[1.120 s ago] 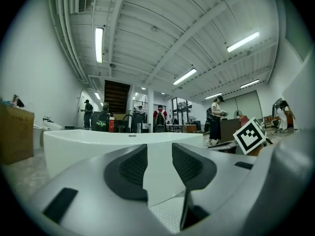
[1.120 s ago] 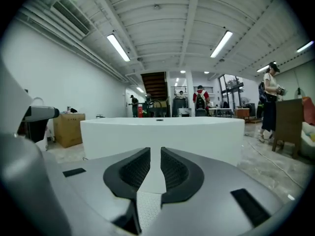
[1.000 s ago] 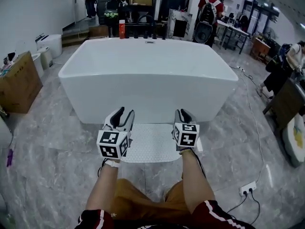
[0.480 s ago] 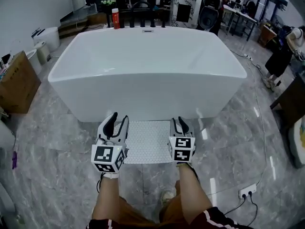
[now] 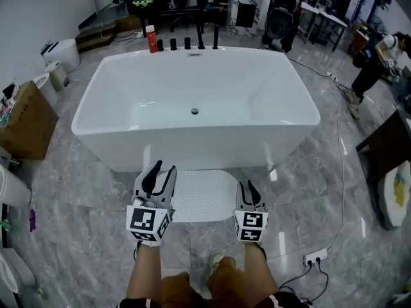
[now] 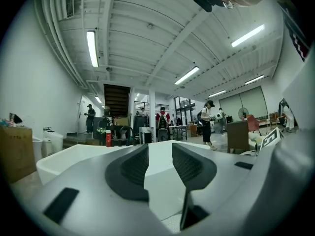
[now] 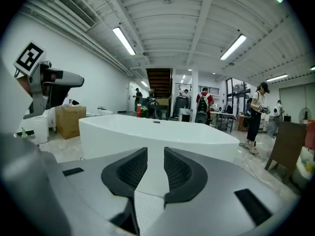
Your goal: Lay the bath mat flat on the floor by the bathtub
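Bath mat (image 5: 204,194) lies flat at six o'clock of bathtub (image 5: 192,143), job apparently done; left gripper (image 5: 160,171) jaws stand apart, empty; right gripper (image 5: 249,188) jaws, just opening, hold nothing.

white dotted bath mat (image 5: 204,196), grey marbled floor (image 5: 77,197)

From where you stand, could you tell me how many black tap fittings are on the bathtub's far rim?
5 black tap fittings, in a row right of the red bottle; none appears hidden.

Grey marble floor (image 5: 64,191), white ceiling (image 6: 147,38) with strip lights (image 6: 92,48).
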`<state>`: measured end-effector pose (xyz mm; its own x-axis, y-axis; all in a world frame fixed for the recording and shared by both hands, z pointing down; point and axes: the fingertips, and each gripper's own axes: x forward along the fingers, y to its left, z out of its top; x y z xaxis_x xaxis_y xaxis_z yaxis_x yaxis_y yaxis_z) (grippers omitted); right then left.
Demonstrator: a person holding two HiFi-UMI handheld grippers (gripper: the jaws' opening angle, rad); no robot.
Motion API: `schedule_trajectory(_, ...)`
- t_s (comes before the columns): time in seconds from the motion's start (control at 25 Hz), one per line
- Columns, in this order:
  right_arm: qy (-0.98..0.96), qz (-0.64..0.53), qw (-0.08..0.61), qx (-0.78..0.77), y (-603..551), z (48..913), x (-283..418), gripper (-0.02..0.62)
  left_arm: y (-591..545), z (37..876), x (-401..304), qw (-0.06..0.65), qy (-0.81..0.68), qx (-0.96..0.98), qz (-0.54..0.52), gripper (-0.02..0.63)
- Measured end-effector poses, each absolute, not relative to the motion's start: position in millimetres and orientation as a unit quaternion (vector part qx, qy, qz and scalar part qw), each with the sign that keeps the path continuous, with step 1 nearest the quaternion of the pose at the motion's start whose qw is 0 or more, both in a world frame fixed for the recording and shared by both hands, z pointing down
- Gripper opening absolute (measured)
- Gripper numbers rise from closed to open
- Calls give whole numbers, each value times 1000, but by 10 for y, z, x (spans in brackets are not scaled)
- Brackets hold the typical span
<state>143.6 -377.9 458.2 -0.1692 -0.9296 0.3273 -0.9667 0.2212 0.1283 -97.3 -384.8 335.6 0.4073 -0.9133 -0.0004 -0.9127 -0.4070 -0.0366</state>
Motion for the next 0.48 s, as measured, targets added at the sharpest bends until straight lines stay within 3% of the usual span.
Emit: schedule_trajectory(0.48,-782,43,174,597,-3870,2009,1729,109,-3593,1401,-779,-87,521,-849,8,158)
